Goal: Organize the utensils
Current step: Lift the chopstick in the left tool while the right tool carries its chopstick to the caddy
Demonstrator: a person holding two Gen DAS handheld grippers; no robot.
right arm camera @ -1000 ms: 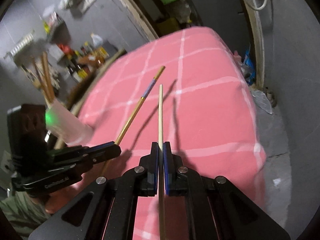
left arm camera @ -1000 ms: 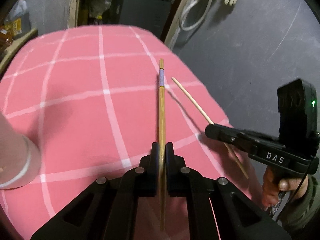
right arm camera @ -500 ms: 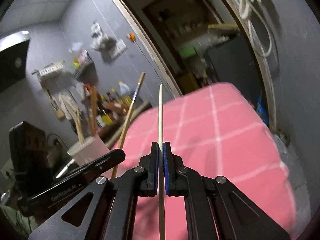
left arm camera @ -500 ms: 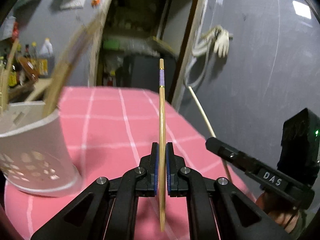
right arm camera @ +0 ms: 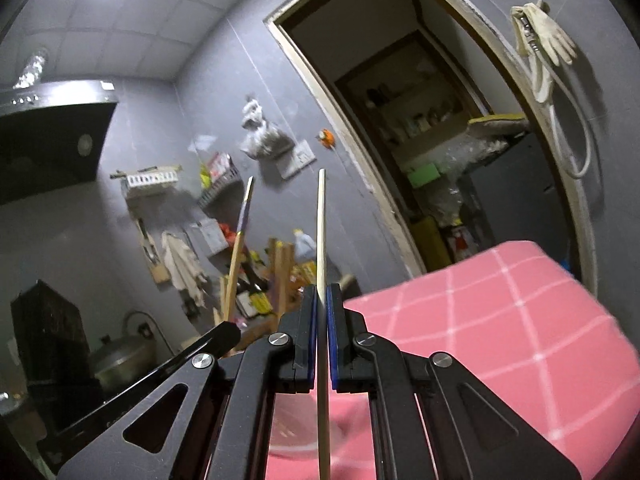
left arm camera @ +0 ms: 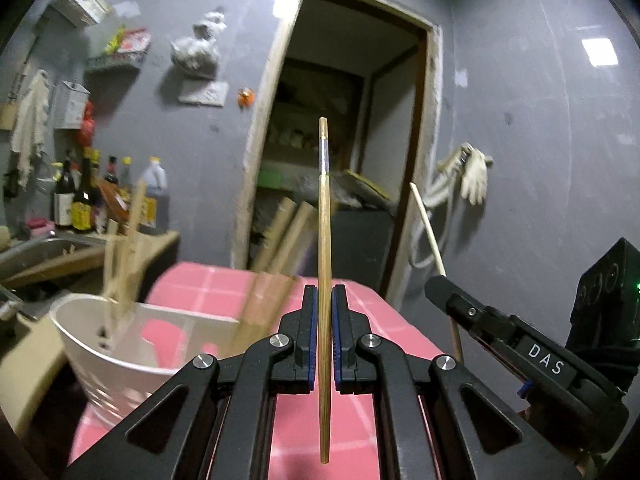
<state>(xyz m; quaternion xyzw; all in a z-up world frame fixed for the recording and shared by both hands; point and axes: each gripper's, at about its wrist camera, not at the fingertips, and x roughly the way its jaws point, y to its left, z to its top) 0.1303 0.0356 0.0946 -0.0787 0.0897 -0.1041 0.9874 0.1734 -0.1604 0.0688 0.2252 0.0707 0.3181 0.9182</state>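
Between the blue pads of the left gripper (left arm camera: 324, 334) stands a brown chopstick (left arm camera: 324, 240), pinched tight and pointing to 12 o'clock. Half a second ago it pointed lower, with more pink cloth (left arm camera: 224, 284) behind it; now the view has tipped up and the door and wall fill the back. The white basket (left arm camera: 120, 344) at 8 o'clock has moved closer and lower, and we now look down into it. It holds other sticks, all blurry.

At 4 o'clock is the right gripper (left arm camera: 436, 284), with "DAS" in white letters on its side. It is squeezed shut on a pale stick (right arm camera: 322, 280), which also points to 12 o'clock. From the right camera, the brown chopstick shows at 10 o'clock, well apart from the pale one. A white glove (right arm camera: 544, 36) hangs by the door at 1 o'clock.
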